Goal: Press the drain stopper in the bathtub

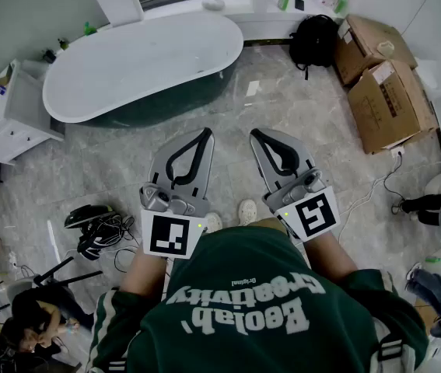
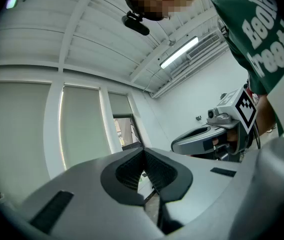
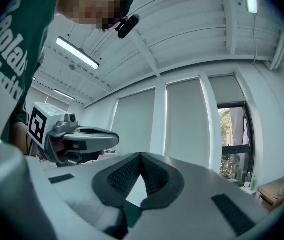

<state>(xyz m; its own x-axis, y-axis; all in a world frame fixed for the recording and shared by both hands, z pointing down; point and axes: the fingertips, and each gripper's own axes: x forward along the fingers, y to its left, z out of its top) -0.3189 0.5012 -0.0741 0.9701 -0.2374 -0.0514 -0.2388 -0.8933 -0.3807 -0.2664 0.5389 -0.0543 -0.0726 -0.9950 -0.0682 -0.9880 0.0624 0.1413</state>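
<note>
A white oval bathtub (image 1: 142, 61) with a dark green outer wall stands on the floor at the upper left of the head view. Its drain stopper does not show in any view. My left gripper (image 1: 205, 134) and right gripper (image 1: 255, 135) are held side by side in front of the person's chest, well short of the tub. Each is shut with nothing between its jaws. In the left gripper view the pads meet at the left gripper (image 2: 143, 151), which looks at windows and ceiling, with the right gripper (image 2: 227, 121) beside it. The right gripper (image 3: 140, 156) likewise looks upward, the left gripper (image 3: 74, 134) alongside.
Two cardboard boxes (image 1: 383, 80) and a black backpack (image 1: 313, 41) lie at the right. A white drawer cabinet (image 1: 6, 127) stands left of the tub. Cables and dark gear (image 1: 96, 230) litter the floor at the left, near another person (image 1: 26, 317).
</note>
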